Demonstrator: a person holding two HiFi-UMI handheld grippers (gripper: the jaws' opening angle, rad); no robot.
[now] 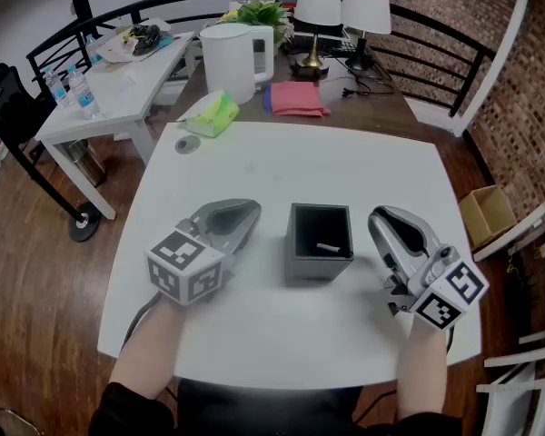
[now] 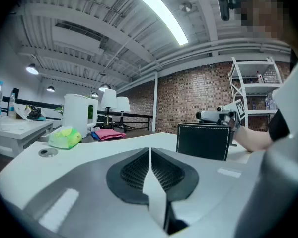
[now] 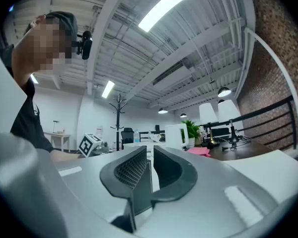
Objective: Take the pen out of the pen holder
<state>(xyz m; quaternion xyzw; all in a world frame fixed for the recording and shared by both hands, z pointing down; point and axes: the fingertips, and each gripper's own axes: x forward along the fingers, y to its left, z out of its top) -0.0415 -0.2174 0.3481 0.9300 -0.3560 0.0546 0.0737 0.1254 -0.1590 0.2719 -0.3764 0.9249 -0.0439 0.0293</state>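
A dark square pen holder (image 1: 320,243) stands upright at the middle of the white table (image 1: 345,166). A pale pen (image 1: 328,247) lies inside it, seen from above. My left gripper (image 1: 245,210) rests on the table just left of the holder, shut and empty. On the holder's right side, my right gripper (image 1: 381,216) lies on the table, also shut with nothing in it. In the left gripper view the holder (image 2: 203,141) stands ahead to the right of the closed jaws (image 2: 150,152), the pen hidden. The right gripper view (image 3: 150,155) shows no holder.
Beyond the table's far edge stand a white jug (image 1: 237,60), a green tissue pack (image 1: 213,114), a pink cloth (image 1: 295,98) and two lamps (image 1: 320,16). A small round disc (image 1: 187,145) lies at the far left corner. A side table with bottles (image 1: 77,94) is left; a cardboard box (image 1: 486,214) right.
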